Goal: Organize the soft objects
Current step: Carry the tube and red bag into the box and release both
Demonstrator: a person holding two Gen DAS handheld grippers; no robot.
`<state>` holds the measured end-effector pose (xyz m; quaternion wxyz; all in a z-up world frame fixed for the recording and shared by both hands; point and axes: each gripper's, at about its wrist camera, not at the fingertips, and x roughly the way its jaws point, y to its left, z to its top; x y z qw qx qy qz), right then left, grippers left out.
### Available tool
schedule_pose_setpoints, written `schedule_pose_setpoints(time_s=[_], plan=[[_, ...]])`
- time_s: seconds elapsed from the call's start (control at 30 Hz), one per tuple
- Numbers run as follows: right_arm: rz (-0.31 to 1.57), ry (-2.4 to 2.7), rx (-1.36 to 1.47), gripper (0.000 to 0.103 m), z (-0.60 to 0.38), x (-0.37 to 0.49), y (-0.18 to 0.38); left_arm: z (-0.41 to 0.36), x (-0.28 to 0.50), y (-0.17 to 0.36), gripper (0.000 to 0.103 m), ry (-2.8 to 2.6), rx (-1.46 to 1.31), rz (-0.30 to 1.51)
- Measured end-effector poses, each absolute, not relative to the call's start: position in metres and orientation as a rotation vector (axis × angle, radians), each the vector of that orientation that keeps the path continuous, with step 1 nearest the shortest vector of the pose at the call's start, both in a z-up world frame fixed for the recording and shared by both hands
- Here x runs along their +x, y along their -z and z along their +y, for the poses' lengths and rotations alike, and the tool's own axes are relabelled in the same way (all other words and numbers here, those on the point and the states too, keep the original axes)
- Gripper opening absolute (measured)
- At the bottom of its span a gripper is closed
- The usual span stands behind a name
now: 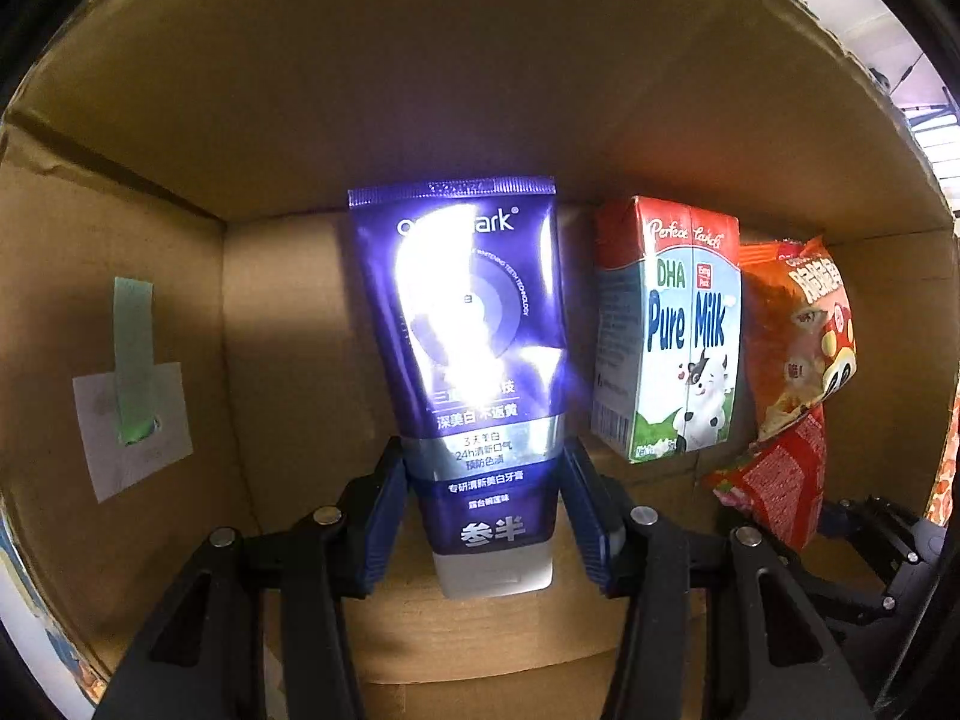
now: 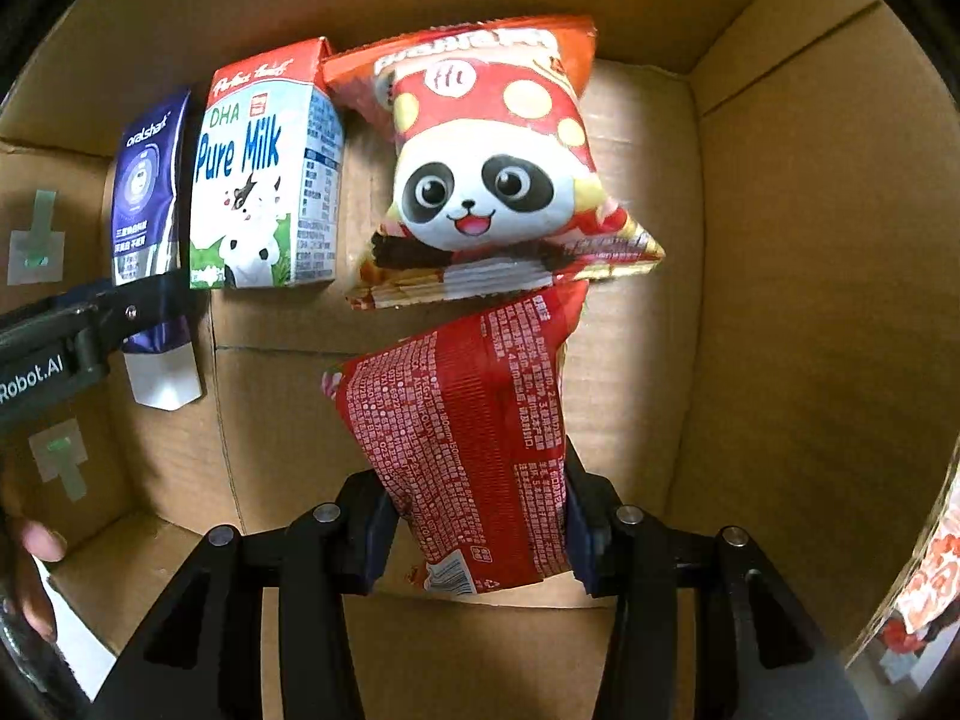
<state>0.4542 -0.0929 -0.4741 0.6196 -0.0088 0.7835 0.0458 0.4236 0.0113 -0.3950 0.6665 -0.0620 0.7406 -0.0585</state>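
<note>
Your left gripper (image 1: 486, 516) pinched the toothpaste tube (image 1: 474, 360) inside the cardboard box (image 1: 300, 90), beside the milk carton (image 1: 678, 330); right gripper (image 2: 474, 516) clamped the red packet (image 2: 474, 438). You needed gentle releases, flat on the floor.

The left claw (image 1: 486, 516) gripped a purple toothpaste tube (image 1: 474, 360) near its white cap end, its crimped end toward the back wall of the cardboard box (image 1: 360, 90). Just right of the tube stood a milk carton (image 1: 672, 330), an orange snack bag (image 1: 792, 330) beside it. A paper label with green tape (image 1: 132, 414) marked the box's left wall.
</note>
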Motion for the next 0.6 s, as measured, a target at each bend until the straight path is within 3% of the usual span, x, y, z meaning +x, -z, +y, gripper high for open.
schedule_pose_setpoints(time_s=[0.6], plan=[[1.868,-0.055,-0.005,0.053,-0.107,0.45,0.493,0.005,0.444,0.411,0.048,0.103,-0.123,1.72]])
